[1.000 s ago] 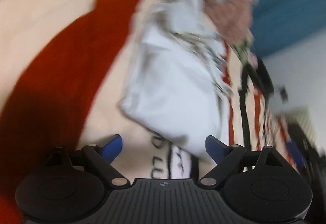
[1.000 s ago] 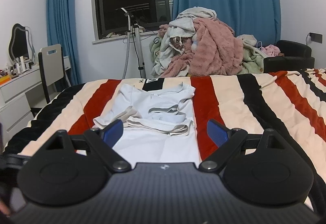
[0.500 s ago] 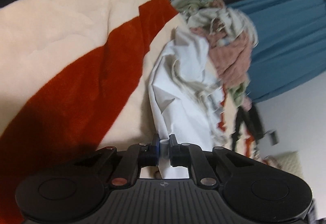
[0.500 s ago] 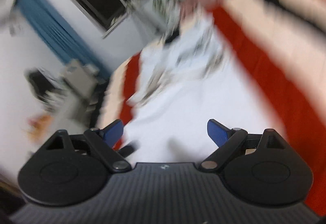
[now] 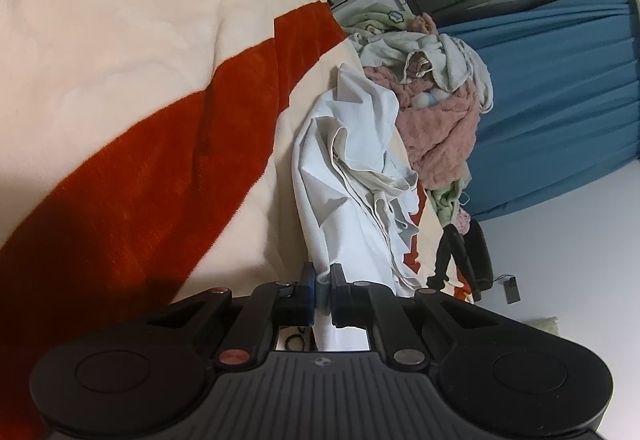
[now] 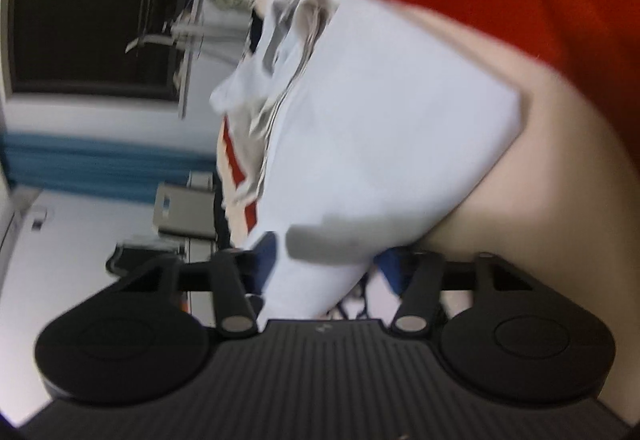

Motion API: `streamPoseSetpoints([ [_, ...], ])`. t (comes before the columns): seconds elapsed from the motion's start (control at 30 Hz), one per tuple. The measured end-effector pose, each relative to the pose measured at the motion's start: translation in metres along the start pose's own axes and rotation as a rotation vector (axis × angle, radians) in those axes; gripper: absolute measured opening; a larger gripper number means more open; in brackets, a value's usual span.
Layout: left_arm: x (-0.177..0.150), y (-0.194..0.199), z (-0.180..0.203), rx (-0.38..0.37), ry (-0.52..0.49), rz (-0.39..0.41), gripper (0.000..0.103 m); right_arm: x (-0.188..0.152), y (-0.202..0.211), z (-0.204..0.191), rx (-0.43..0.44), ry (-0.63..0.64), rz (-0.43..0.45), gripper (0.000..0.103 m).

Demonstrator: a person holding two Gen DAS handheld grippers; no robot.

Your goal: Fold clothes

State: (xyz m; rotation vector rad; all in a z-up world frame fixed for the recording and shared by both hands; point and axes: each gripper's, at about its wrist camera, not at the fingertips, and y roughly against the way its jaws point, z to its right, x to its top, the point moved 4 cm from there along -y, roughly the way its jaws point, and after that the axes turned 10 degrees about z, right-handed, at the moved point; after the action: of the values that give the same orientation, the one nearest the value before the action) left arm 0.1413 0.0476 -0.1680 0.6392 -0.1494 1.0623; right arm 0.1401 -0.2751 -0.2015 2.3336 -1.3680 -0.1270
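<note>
A pale white garment (image 5: 352, 175) lies crumpled on the bed's striped blanket (image 5: 160, 179), seen tilted in the left wrist view. My left gripper (image 5: 322, 288) is shut on the near edge of that garment, a thin fold pinched between the blue pads. In the blurred, rolled right wrist view the same garment (image 6: 380, 127) spreads flat towards a squared corner. My right gripper (image 6: 326, 264) sits low at its near edge with its jaws closing. Cloth lies between the blue fingers (image 6: 266, 256), and a gap still shows beside it.
A heap of pink and grey laundry (image 5: 436, 119) rises at the bed's far end before a blue curtain (image 5: 560, 99). A black armchair (image 5: 472, 256) stands beside it. In the right wrist view a pale chair (image 6: 184, 211) and a dark window (image 6: 80, 31) lie beyond the bed.
My left gripper went from open to shut on the garment's edge. My right gripper dropped to the blanket, rolled sideways and narrowed its jaws around the garment's near edge.
</note>
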Motion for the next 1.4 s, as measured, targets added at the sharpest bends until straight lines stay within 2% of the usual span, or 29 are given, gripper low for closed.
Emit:
streamPoseSetpoints([
  [0.03, 0.000, 0.000, 0.000, -0.003, 0.001, -0.001, 0.006, 0.002, 0.002, 0.001, -0.011, 0.001, 0.017, 0.035],
  [0.07, 0.000, 0.001, 0.000, -0.007, 0.004, -0.003, 0.006, 0.004, 0.005, 0.001, -0.021, 0.002, 0.034, 0.025],
  [0.1, 0.000, 0.001, -0.001, -0.011, 0.007, -0.003, 0.006, 0.006, 0.007, 0.002, -0.032, 0.003, 0.051, 0.023],
  [0.33, 0.004, 0.003, -0.005, -0.023, 0.036, 0.002, 0.006, 0.021, 0.037, 0.016, -0.099, -0.026, 0.205, 0.021],
  [0.47, 0.004, 0.003, -0.007, -0.022, 0.036, 0.002, 0.006, 0.025, 0.046, 0.023, -0.092, -0.067, 0.218, 0.021],
  [0.73, 0.005, 0.005, -0.009, -0.029, 0.036, 0.013, 0.005, 0.033, 0.051, 0.029, -0.129, -0.046, 0.304, 0.021],
  [0.83, 0.005, 0.005, -0.010, -0.024, 0.024, 0.018, 0.005, 0.033, 0.049, 0.030, -0.134, -0.023, 0.300, 0.021],
  [0.93, 0.006, 0.011, -0.008, -0.039, 0.019, 0.034, 0.004, 0.033, 0.051, 0.023, -0.135, 0.031, 0.306, 0.012],
  [1.03, 0.007, 0.028, 0.004, -0.067, -0.033, 0.076, 0.004, 0.030, 0.060, 0.014, -0.105, 0.071, 0.322, 0.009],
  [1.2, 0.006, 0.063, 0.018, -0.117, -0.065, 0.108, 0.003, 0.019, 0.088, -0.007, -0.027, 0.163, 0.376, 0.008],
  [1.4, -0.005, 0.125, 0.023, -0.174, -0.053, 0.118, 0.003, -0.011, 0.139, -0.017, 0.042, 0.229, 0.410, 0.008],
])
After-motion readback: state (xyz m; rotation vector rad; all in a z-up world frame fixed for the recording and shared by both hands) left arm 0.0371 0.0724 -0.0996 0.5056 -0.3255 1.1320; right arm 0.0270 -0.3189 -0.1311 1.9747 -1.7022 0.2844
